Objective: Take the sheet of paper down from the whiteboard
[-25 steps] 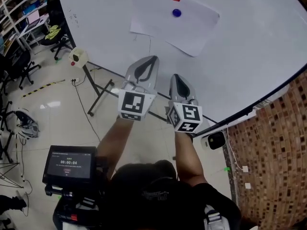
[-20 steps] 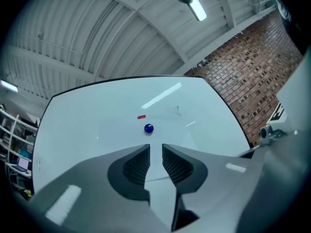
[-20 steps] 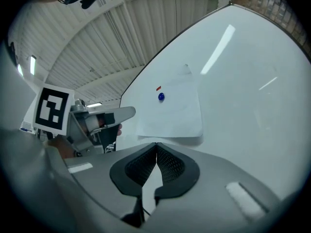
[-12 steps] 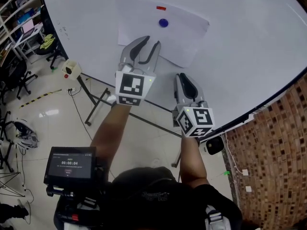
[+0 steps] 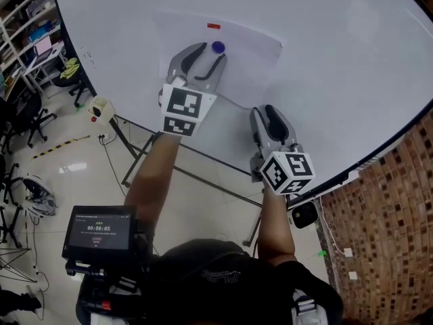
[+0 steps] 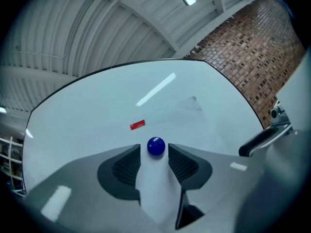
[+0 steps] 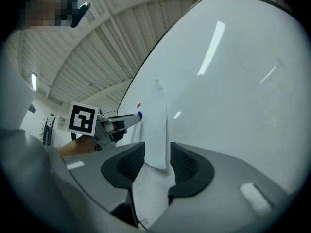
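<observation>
A white sheet of paper (image 5: 247, 53) hangs on the whiteboard (image 5: 352, 59), pinned by a round blue magnet (image 5: 218, 47) and a small red magnet (image 5: 214, 26). My left gripper (image 5: 208, 51) is up at the sheet, jaws opening. In the left gripper view the blue magnet (image 6: 156, 146) sits just ahead of the fingertips (image 6: 135, 152), which do not press on it. My right gripper (image 5: 268, 110) is lower and to the right, jaws opening too. In the right gripper view the sheet's lower edge (image 7: 158, 130) lines up with the gap, untouched.
The whiteboard stands on a dark metal frame (image 5: 145, 137) over a glossy tiled floor. A brick wall (image 5: 385, 235) is at the right. A black camera (image 5: 304, 214) sits by the board's lower edge. A screen (image 5: 98, 232) is mounted at the person's chest. Chairs and shelves (image 5: 27, 53) stand at far left.
Both grippers have risen toward the board and gone from shut to open. The left one has come up to the blue magnet; the right one has moved right and closer to the board.
</observation>
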Demonstrator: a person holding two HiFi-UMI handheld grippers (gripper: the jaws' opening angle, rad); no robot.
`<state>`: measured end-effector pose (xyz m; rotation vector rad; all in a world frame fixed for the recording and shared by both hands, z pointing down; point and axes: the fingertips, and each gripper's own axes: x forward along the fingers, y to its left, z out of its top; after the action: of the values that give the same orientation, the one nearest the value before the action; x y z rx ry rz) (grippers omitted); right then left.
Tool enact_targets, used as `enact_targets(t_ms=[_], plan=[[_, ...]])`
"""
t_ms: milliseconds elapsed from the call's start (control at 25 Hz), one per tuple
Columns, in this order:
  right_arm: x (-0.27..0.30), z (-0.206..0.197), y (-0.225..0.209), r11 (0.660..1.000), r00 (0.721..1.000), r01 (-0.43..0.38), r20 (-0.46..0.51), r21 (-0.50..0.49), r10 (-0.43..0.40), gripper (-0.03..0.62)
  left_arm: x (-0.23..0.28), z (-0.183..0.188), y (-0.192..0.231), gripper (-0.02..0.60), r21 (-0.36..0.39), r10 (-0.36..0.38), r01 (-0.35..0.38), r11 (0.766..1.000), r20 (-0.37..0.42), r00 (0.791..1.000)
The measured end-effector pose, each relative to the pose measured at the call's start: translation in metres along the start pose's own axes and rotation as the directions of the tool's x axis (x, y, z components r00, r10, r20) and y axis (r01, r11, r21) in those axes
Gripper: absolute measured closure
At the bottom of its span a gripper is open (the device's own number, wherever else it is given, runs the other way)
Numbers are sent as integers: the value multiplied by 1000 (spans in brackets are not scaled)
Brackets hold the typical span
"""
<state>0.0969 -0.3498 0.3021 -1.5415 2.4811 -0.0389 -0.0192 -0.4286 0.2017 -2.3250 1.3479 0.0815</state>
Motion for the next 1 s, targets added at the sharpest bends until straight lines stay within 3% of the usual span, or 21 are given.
enact_targets(t_ms=[680,1000], plan=[[32,1,14,991,991,-123,-54,49,126,404,5,6,2,422,-4,-17,17,1000,-8,1000],[35,4,9,991,992,-115,-47,68,118,455,6,8,3,453,-8,-20,20,1000,-8,1000]])
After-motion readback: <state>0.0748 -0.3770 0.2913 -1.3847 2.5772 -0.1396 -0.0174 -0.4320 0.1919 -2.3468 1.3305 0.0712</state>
